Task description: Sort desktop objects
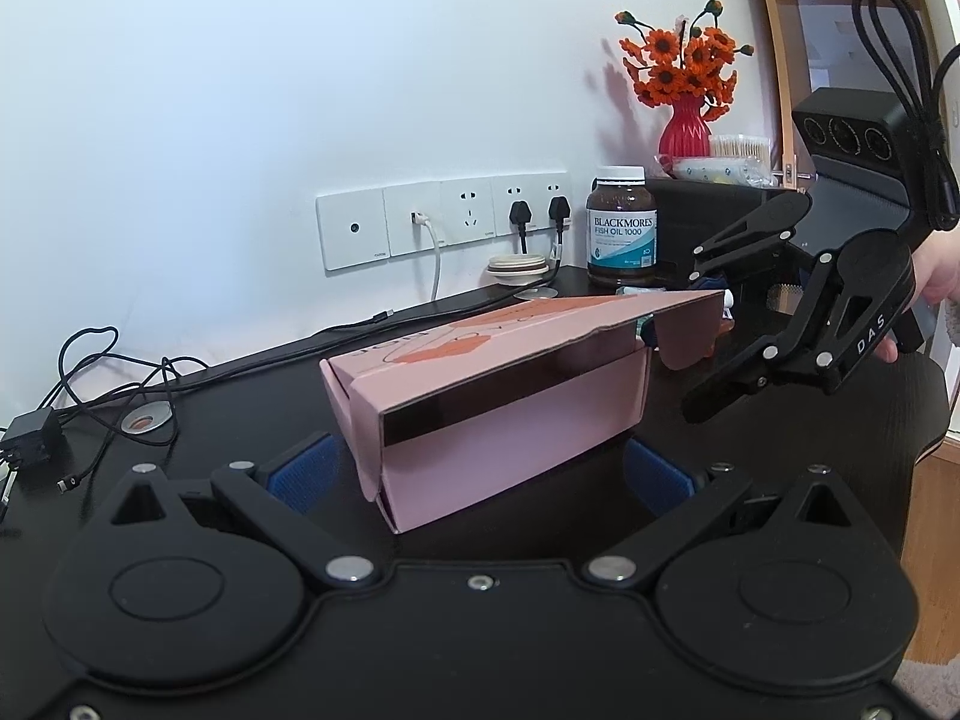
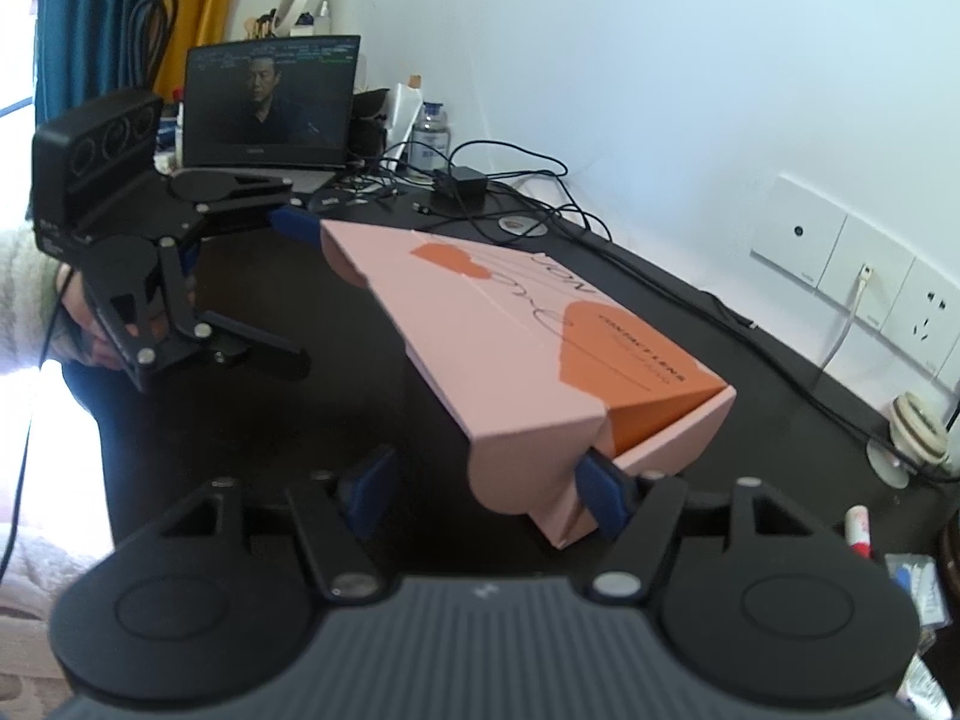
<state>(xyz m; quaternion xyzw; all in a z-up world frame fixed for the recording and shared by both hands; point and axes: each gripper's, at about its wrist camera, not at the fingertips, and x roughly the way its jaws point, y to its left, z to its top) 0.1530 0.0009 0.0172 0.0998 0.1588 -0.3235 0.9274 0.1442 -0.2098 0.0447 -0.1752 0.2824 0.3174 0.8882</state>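
Black desk (image 1: 810, 438) under white wall, cables and sockets behind. Pink box (image 1: 480, 414) sits mid-desk, lid hinged half up, between both tools. Our left gripper (image 1: 480, 468) spread wide astride box's near corner, pads clear of card. Our right gripper (image 2: 486, 492) spread too; one blue pad (image 2: 603, 495) touches flap end, other stands apart, nothing pinched. We judge lid-closing or box-shifting step: press lid flat, steady base with left, avoid crushing thin card.
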